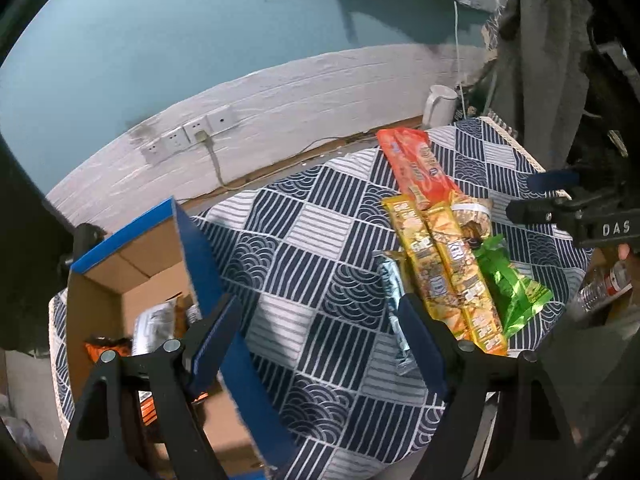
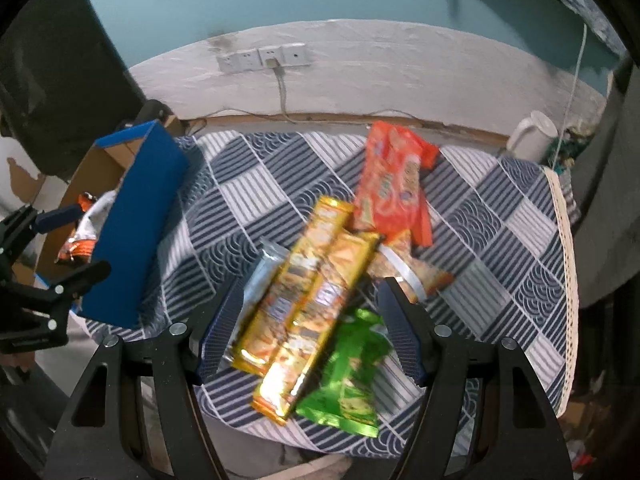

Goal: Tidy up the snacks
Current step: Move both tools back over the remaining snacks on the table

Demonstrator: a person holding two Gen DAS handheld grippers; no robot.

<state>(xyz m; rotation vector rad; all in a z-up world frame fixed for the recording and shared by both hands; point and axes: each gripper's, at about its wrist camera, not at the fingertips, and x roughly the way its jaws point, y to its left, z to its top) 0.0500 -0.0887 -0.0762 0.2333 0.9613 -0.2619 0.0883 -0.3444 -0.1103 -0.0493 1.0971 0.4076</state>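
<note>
A pile of snacks lies on the patterned cloth: two long yellow packs (image 2: pixel 308 308) (image 1: pixel 448 276), a green pack (image 2: pixel 348 376) (image 1: pixel 512 292), an orange pack (image 2: pixel 392 184) (image 1: pixel 416 168), a silver pack (image 2: pixel 260 280) (image 1: pixel 394 300) and a clear-wrapped pack (image 2: pixel 412 272). A blue cardboard box (image 1: pixel 132 280) (image 2: pixel 132 232) at the left holds orange and white packets (image 1: pixel 152 328). My right gripper (image 2: pixel 308 312) is open, its jaws hovering on either side of the yellow packs. My left gripper (image 1: pixel 320 320) is open and empty between the box and the pile.
The table's cloth (image 2: pixel 500 216) is navy and white. A white kettle (image 2: pixel 534 136) stands at the far right corner. Wall sockets with a plugged cable (image 2: pixel 266 60) are behind the table. A plastic bottle (image 1: pixel 600 288) lies off the right edge.
</note>
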